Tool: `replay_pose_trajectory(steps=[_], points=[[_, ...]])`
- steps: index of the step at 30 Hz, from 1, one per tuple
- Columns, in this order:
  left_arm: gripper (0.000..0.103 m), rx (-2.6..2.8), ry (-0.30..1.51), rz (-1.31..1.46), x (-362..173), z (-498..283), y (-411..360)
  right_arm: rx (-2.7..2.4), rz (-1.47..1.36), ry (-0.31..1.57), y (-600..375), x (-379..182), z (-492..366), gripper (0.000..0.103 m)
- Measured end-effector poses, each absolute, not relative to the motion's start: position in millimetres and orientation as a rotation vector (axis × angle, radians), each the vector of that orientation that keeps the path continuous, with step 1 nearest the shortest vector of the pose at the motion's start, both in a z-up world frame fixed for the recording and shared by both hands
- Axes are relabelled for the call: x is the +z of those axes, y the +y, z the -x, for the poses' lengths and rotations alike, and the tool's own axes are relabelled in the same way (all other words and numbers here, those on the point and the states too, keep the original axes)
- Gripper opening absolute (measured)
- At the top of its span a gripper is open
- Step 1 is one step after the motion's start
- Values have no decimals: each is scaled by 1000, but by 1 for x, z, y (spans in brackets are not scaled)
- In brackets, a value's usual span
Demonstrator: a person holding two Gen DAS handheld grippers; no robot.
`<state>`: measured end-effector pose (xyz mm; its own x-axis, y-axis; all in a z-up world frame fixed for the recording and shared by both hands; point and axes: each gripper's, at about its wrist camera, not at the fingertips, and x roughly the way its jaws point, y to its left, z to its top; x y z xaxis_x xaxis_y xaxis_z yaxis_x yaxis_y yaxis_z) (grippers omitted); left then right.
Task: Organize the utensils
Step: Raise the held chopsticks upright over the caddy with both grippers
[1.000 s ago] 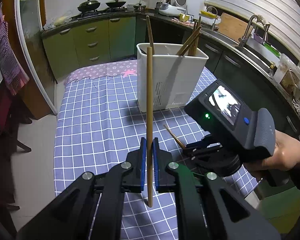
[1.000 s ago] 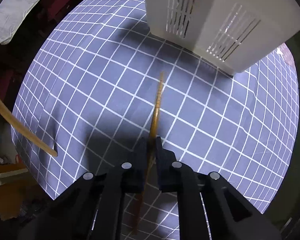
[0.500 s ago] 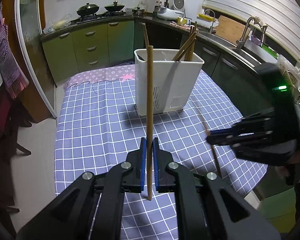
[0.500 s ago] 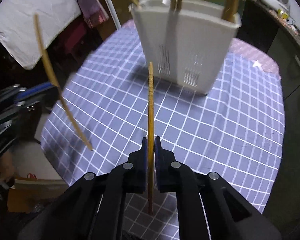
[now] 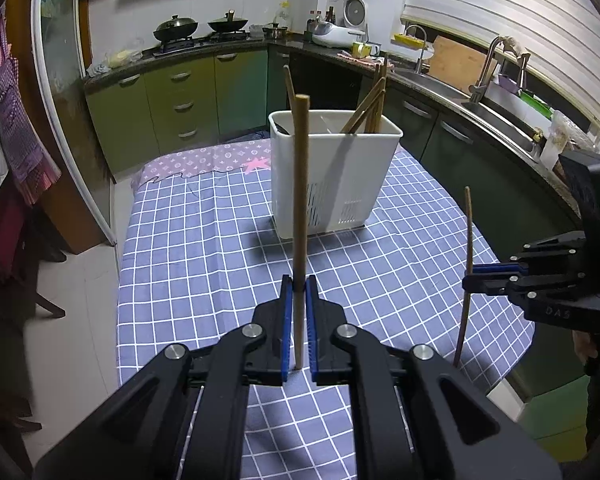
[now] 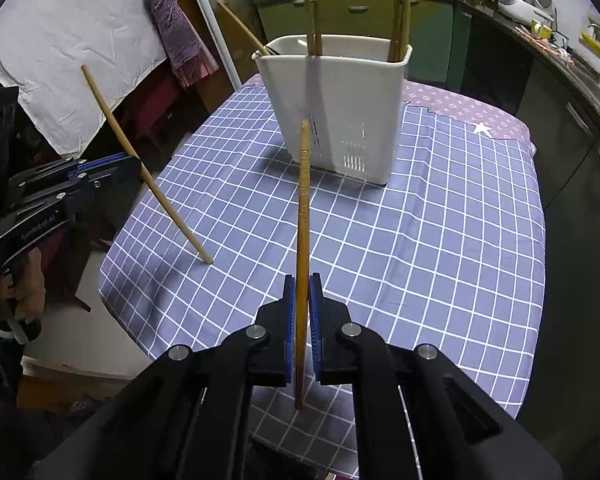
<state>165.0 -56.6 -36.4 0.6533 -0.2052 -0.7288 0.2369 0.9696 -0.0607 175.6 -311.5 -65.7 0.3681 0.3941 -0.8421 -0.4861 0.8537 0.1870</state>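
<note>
Kitchen table with checked cloth [image 5: 204, 264]: since a second ago the right gripper [image 6: 301, 304] has lifted its chopstick [image 6: 302, 216] off the cloth and now holds it upright, jaws clamped on it. Left gripper [image 5: 295, 300] stays closed on another upright chopstick [image 5: 300, 200]. White holder [image 5: 336, 168], already containing several chopsticks, stands mid-table beyond both, with bare cloth around it to every edge.

A chopstick [image 6: 302, 240] is clamped upright in the right gripper [image 6: 301, 300]. A white holder [image 6: 340, 108] is seen at twelve o'clock, the left gripper [image 6: 112, 166] at nine.
</note>
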Motion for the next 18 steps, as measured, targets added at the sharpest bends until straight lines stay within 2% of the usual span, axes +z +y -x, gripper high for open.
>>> replay_pose_trajectory(steps=[8,18], points=[[7,-265,798,-53,-23,-164,-62,566,65,1007,-321,-52,-177,8],[7,-303,766,-50,11,-178,-71,572,37,901,-328,-7,-184,8]])
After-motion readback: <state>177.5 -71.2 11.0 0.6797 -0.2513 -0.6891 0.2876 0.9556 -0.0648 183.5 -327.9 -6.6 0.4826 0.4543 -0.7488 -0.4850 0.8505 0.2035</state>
